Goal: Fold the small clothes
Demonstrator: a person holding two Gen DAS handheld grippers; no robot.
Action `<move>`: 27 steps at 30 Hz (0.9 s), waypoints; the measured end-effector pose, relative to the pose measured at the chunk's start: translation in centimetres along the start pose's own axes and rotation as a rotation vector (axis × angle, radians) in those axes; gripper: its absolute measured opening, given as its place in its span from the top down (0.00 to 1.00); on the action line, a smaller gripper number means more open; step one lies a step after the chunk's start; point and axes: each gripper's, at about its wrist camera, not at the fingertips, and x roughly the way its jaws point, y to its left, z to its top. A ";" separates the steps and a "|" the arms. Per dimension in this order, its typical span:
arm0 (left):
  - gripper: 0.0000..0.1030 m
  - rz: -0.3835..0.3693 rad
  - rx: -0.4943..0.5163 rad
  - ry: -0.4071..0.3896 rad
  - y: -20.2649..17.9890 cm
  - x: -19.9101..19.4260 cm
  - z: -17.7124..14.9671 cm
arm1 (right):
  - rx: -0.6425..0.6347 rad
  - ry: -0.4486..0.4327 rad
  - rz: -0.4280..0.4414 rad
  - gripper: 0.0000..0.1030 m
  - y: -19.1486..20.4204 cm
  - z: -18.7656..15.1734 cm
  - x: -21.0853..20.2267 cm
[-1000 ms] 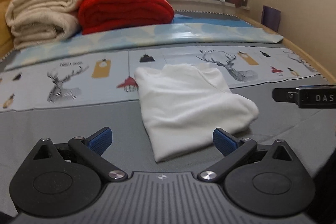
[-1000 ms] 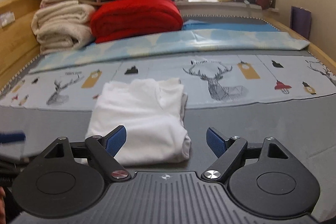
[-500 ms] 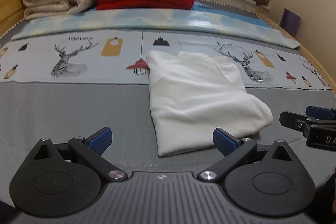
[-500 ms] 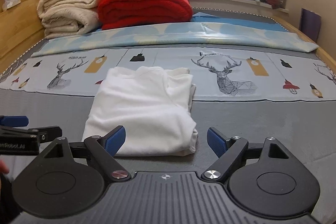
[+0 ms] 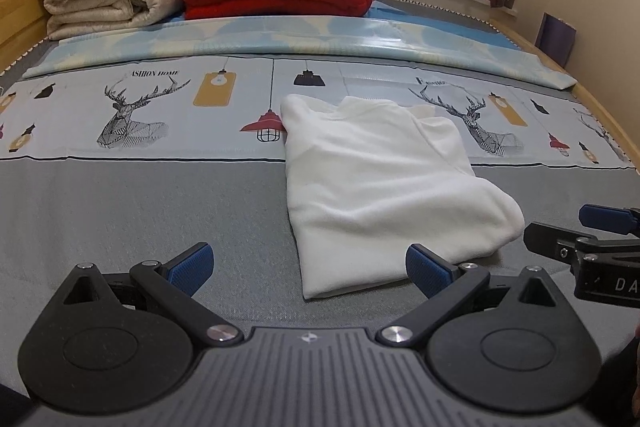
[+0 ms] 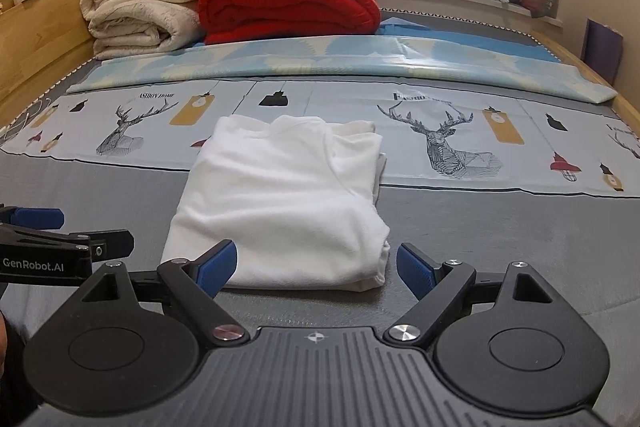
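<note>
White folded shirt lies flat on the bed, just ahead of both grippers. Right gripper is spread wide, empty, centred on the shirt's near edge. Left gripper likewise wide, empty, shirt's near-left corner between its fingers.

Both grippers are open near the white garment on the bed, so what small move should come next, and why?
Probably lower the right gripper onto the near edge of the white garment and close. Its jaws are open and straddle that edge; the garment looks only partly folded, and the left gripper is open, holding nothing.
</note>
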 end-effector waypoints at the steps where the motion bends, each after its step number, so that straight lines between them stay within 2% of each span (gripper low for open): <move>1: 0.01 -0.001 0.002 0.000 0.0 0.0 0.0 | -0.001 0.001 0.001 0.15 0.0 0.0 0.0; 27: 0.01 -0.003 0.014 0.008 -0.5 0.5 0.1 | -0.080 -0.018 0.011 0.14 1.3 0.1 -0.2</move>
